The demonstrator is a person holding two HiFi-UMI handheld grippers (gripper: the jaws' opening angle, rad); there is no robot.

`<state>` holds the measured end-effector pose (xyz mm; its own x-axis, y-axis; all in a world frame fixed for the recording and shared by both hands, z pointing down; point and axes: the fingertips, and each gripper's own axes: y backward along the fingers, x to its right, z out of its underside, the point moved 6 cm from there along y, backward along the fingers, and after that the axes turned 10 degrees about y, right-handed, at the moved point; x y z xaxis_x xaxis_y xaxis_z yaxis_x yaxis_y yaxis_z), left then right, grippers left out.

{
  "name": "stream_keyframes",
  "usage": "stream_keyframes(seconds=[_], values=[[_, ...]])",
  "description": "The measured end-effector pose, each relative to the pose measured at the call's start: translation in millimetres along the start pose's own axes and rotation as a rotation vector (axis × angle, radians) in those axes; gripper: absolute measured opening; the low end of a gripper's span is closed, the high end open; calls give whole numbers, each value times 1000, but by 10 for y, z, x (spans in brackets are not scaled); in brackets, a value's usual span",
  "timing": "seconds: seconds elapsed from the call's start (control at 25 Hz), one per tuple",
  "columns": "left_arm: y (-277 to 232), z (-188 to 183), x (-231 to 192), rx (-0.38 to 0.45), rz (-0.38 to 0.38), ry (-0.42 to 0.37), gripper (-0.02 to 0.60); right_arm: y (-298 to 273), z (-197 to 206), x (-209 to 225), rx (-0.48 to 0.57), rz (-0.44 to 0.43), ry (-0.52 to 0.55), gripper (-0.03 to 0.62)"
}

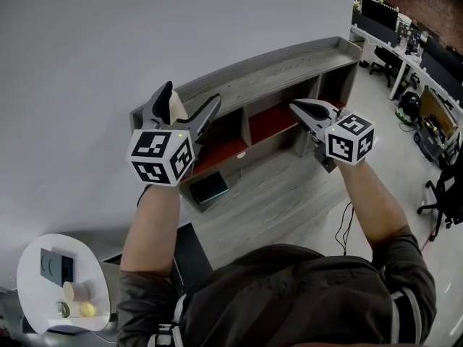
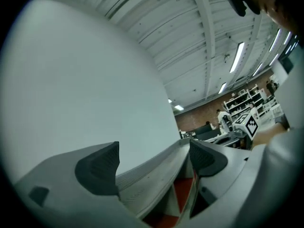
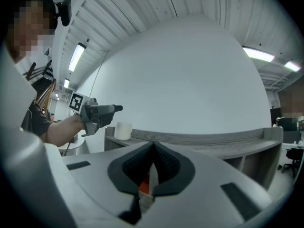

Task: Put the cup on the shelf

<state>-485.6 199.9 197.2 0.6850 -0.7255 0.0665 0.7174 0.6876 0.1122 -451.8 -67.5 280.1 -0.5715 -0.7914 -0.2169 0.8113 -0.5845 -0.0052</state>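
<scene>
A cream cup [image 1: 176,107] stands upright on the left end of the grey wooden shelf [image 1: 289,60]. In the right gripper view the cup [image 3: 123,130] rests on the shelf top [image 3: 213,144], and my left gripper [image 3: 114,109] hangs just left of it, apart from it. In the head view the left gripper [image 1: 192,94] is open, its jaws framing the cup from above. Between the jaws of the left gripper [image 2: 152,163] only the shelf top [image 2: 152,177] shows. My right gripper [image 1: 300,107] hovers before the shelf's middle, shut and empty [image 3: 153,163].
The shelf has red-backed open compartments [image 1: 271,121] and stands against a white wall. A dark box [image 1: 208,189] lies on the floor below it. A round white table [image 1: 29,280] at lower left holds a paper cup [image 1: 74,291] and small items. Office desks and chairs [image 1: 405,56] are at right.
</scene>
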Motion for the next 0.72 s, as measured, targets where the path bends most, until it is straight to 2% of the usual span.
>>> stream_keyframes(seconds=[0.16, 0.48, 0.52, 0.6, 0.72], values=[[-228, 126, 456, -9, 171, 83, 437, 326, 33, 120, -8, 67, -4, -8], [-718, 441, 1420, -51, 496, 159, 415, 1307, 100, 314, -47, 279, 4, -8], [-753, 466, 1573, -57, 533, 169, 390, 1479, 93, 305, -52, 311, 6, -8], [-851, 514, 1926, -62, 607, 189, 254, 1878, 99, 306, -65, 381, 7, -8], [-1044, 627, 2445, -71, 716, 211, 162, 2437, 161, 340, -91, 481, 8, -8]])
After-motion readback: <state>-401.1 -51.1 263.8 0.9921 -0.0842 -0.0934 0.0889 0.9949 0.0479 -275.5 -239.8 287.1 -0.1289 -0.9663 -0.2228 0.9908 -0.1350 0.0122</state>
